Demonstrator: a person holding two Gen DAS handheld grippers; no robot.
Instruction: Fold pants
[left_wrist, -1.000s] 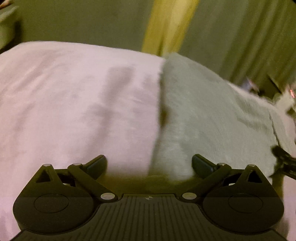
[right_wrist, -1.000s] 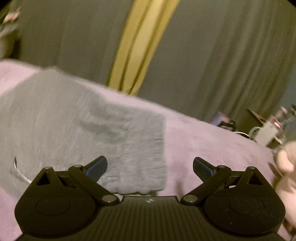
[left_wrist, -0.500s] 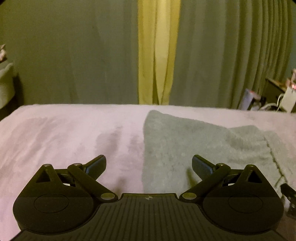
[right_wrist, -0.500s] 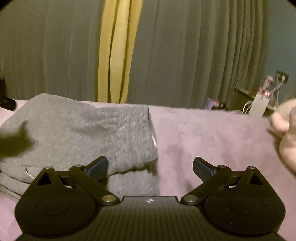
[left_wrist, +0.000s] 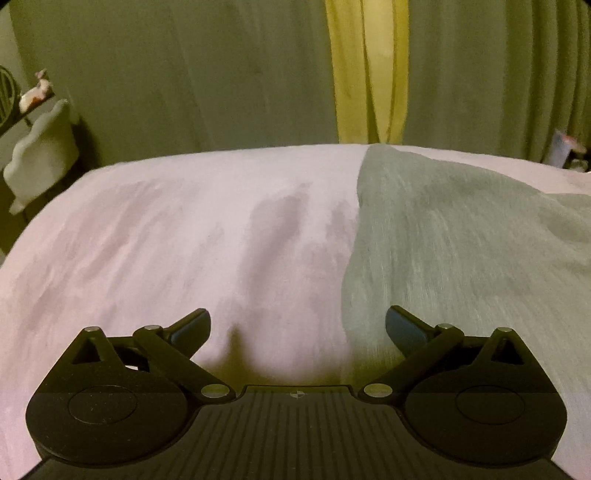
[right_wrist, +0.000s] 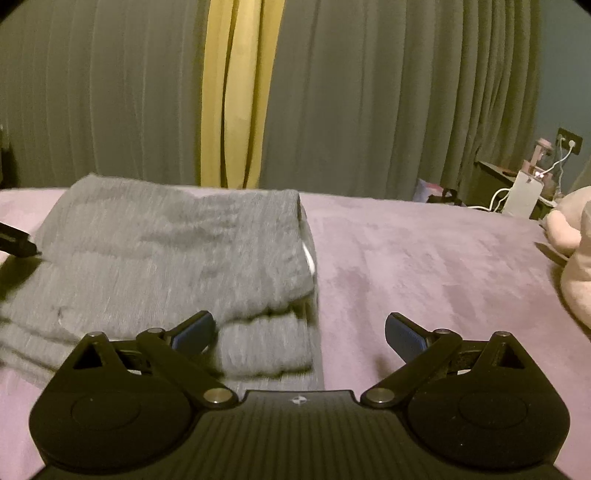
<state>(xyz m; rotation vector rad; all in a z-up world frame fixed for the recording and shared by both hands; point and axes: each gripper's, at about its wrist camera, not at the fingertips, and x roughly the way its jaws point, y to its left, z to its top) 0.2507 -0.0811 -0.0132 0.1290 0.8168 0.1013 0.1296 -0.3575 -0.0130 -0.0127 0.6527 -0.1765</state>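
The grey knit pants (right_wrist: 177, 258) lie folded in layers on the pink bed cover (right_wrist: 424, 266). In the left wrist view the pants (left_wrist: 461, 251) fill the right side of the bed. My left gripper (left_wrist: 297, 328) is open and empty, over the pants' left edge. My right gripper (right_wrist: 300, 334) is open and empty, over the pants' right edge, its left fingertip (right_wrist: 194, 334) above the cloth. The tip of the left gripper (right_wrist: 14, 242) shows at the far left of the right wrist view.
Dark curtains (right_wrist: 369, 92) with a yellow strip (right_wrist: 232, 92) hang behind the bed. A pink plush toy (right_wrist: 576, 258) lies at the right edge. A nightstand with chargers (right_wrist: 524, 184) stands at the back right. A pale cushion (left_wrist: 40, 155) sits off the bed's left side.
Both grippers have pulled back and levelled, so the curtains and the far bed edge came into view. The pants stayed folded on the bed. Both grippers stayed open.
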